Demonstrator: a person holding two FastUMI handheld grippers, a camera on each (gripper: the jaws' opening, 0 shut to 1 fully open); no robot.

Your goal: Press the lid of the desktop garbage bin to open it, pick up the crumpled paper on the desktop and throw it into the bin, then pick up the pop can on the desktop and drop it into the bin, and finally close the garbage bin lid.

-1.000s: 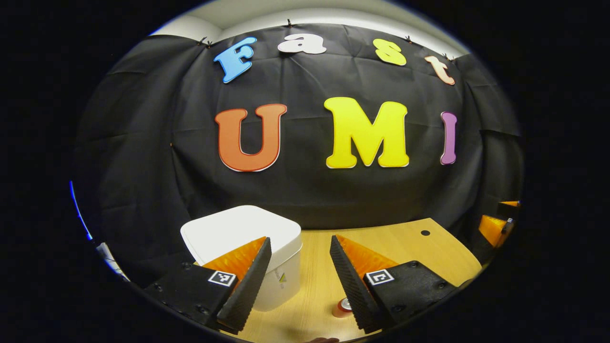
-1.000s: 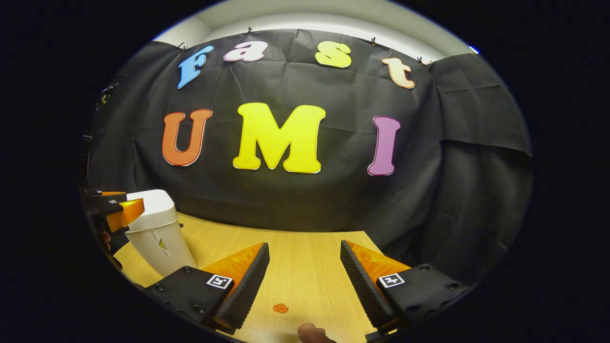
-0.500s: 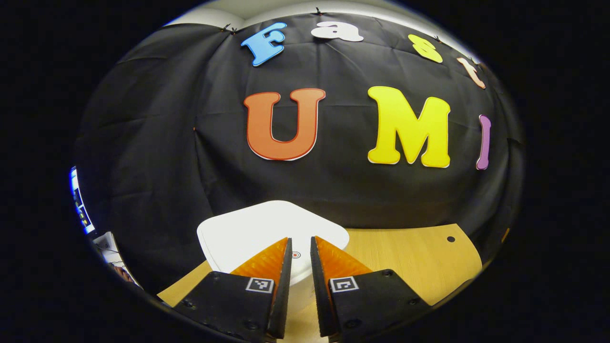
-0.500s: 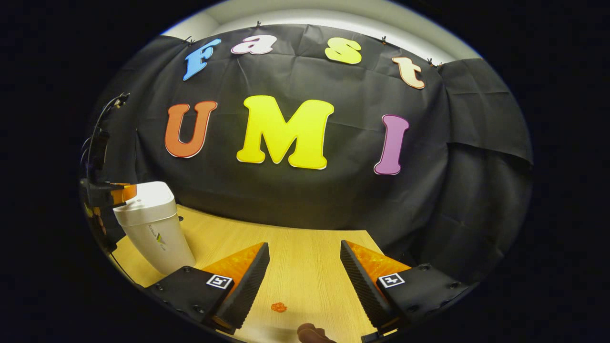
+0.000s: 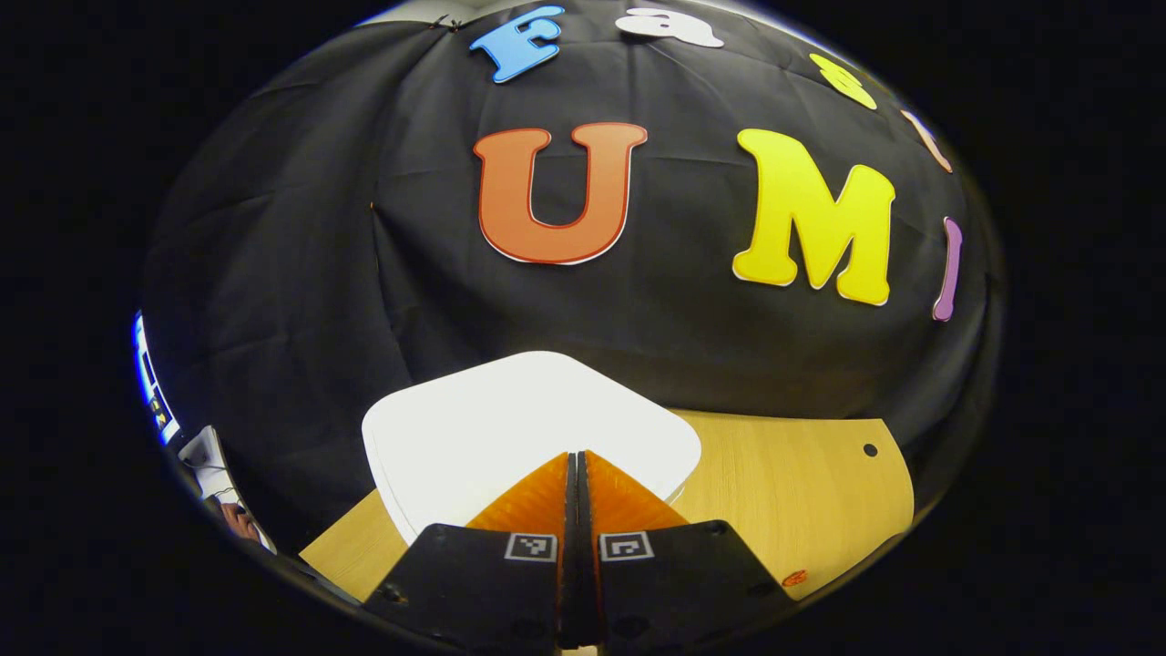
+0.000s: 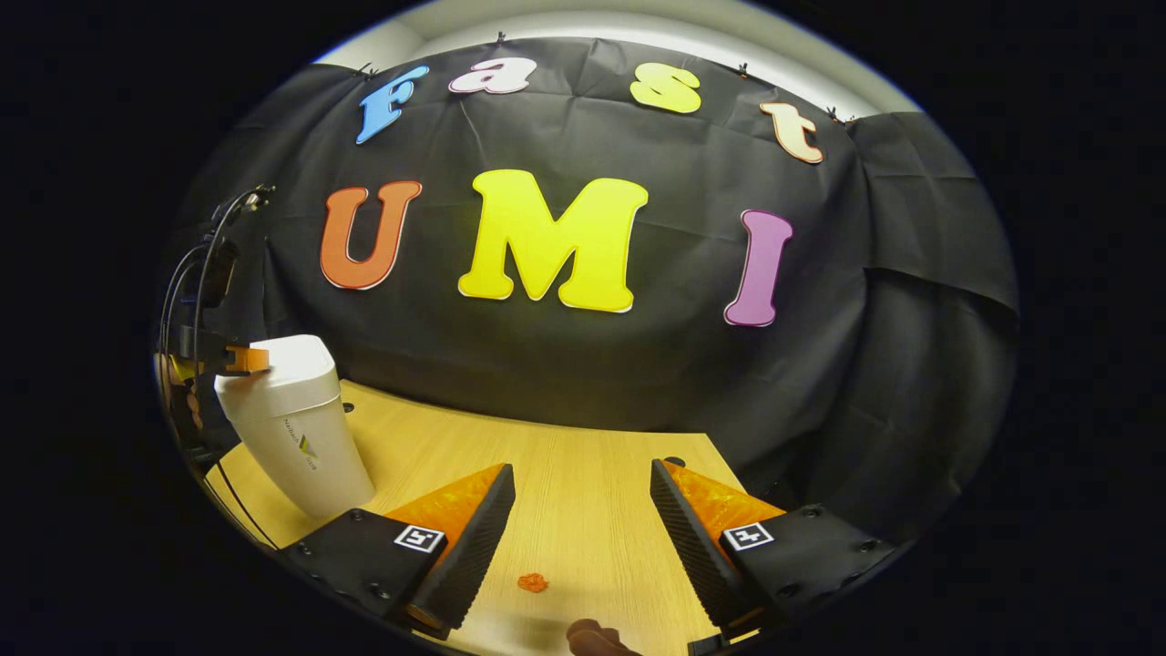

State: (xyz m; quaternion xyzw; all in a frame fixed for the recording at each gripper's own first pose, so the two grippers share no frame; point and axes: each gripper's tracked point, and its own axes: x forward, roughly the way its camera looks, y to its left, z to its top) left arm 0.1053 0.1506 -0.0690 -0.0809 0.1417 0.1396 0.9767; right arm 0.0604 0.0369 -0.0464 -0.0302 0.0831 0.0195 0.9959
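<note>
The garbage bin (image 6: 296, 424) is white and stands on the wooden surface (image 6: 583, 510), close to the black cloth wall. Its lid (image 5: 510, 428) is down. The left hand-held gripper (image 5: 576, 465) has its two fingers pressed together with nothing between them, and its tips are right over the lid. The right hand-held gripper (image 6: 583, 528) is well apart from the bin, with its fingers spread wide and nothing in them. A small orange scrap (image 6: 532, 582) lies on the surface between those fingers.

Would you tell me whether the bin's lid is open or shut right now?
Shut: the lid lies flat on the white bin, with the closed left gripper over it.
</note>
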